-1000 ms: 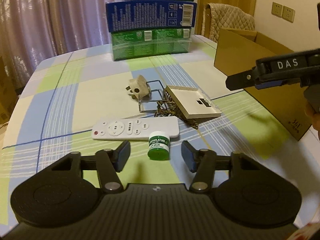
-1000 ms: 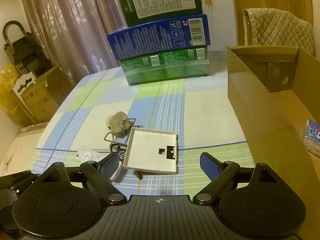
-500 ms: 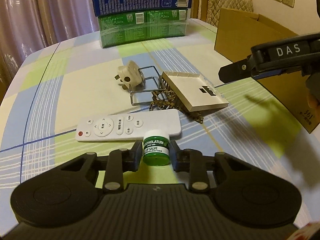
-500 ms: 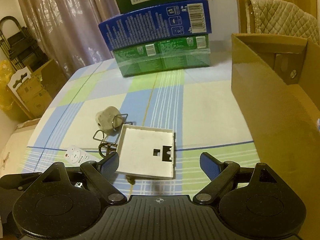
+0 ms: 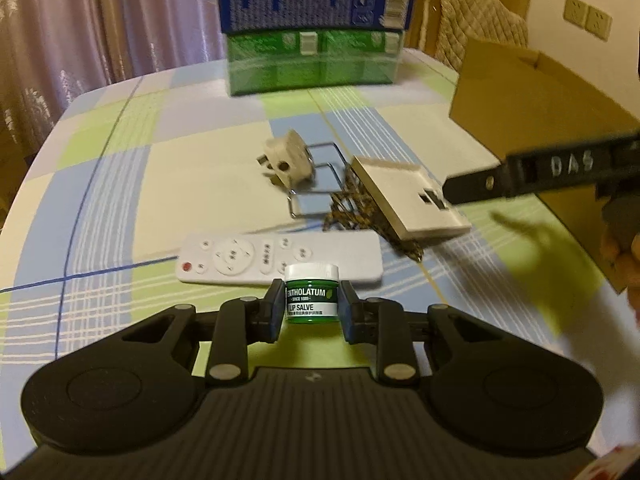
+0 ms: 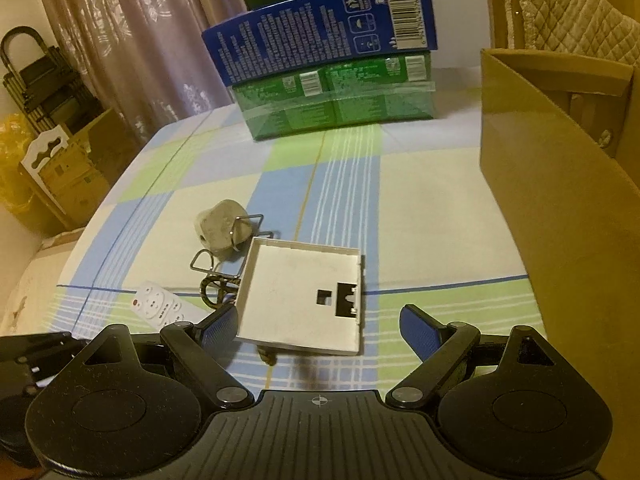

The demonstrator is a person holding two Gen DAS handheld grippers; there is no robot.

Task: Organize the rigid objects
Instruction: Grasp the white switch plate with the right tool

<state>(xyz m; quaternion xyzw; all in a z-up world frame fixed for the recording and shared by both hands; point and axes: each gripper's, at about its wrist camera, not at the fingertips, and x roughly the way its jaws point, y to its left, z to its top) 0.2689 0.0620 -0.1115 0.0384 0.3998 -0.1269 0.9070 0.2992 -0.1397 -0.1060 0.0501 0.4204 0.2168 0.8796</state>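
Checked cloth in pale blue, green and cream covered the table (image 5: 168,168), the biggest thing in view. At its right edge stood an open brown cardboard box (image 6: 560,216), and at the far end rose a stack of printed cartons (image 6: 332,60), a blue one lying on a green one.

Near the middle of the cloth lay a shallow white square plastic tray (image 6: 304,300) with a notched cutout, resting partly on a bent wire frame (image 5: 316,188). A beige wall plug (image 5: 288,160) sat against that frame. Closer to the cameras lay a flat white remote control (image 5: 280,260).

Smallest was the round green lip-salve jar with a white lid (image 5: 312,294), upright on the cloth just in front of the remote. The left gripper (image 5: 311,312) pinched it, a blue pad pressed to each side. The right gripper (image 6: 316,326) hung with its jaws spread wide and nothing between them, just short of the tray's near edge.
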